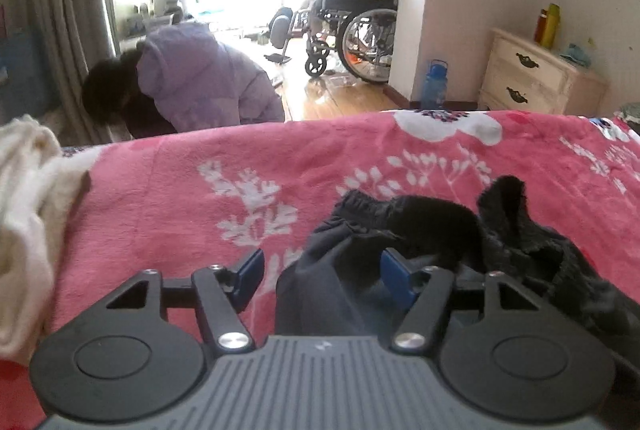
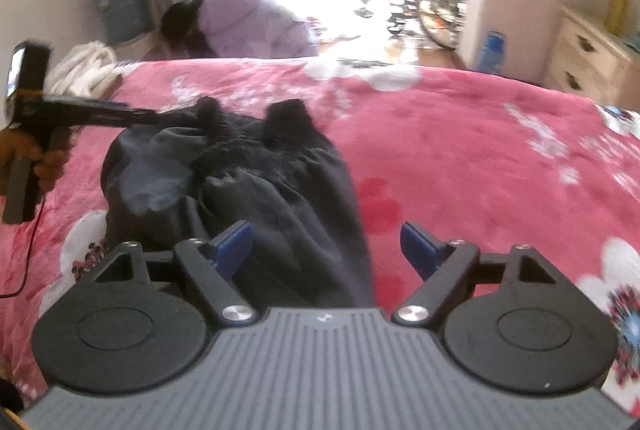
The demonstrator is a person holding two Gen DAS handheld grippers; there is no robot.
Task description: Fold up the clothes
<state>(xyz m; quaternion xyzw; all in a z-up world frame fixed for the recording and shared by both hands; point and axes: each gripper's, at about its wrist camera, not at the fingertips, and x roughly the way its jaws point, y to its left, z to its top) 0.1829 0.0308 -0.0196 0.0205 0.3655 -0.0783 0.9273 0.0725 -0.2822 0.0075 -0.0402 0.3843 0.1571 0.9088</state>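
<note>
Now, going from the left, a cream garment (image 1: pixel 28 214) is lying well to the left of my left gripper (image 1: pixel 322 278), on the pink flowered blanket (image 1: pixel 168 190). The left gripper's blue fingers (image 1: pixel 252 276) are standing spread apart, pinching nothing. The dark trousers (image 1: pixel 400 230) are lying crumpled on the blanket; one grey fold is sitting between these two fingers, and the fuzzy black lining is bunching beyond the right finger and further to its right.

In the right wrist view I am seeing the left gripper from the side, with a hand (image 2: pixel 44 166) holding its handle, and its tip is reaching the far left edge of the trousers (image 2: pixel 256 182). My right gripper (image 2: pixel 328 250) is also spread wide and is gripping nothing. The near end of the trousers is lying between its fingers (image 2: pixel 234 246), closer to the left one, while the right finger is hanging over bare blanket (image 2: pixel 460 158).

Beyond the bed, a person in a lilac jacket (image 1: pixel 200 78) is bending down.
</note>
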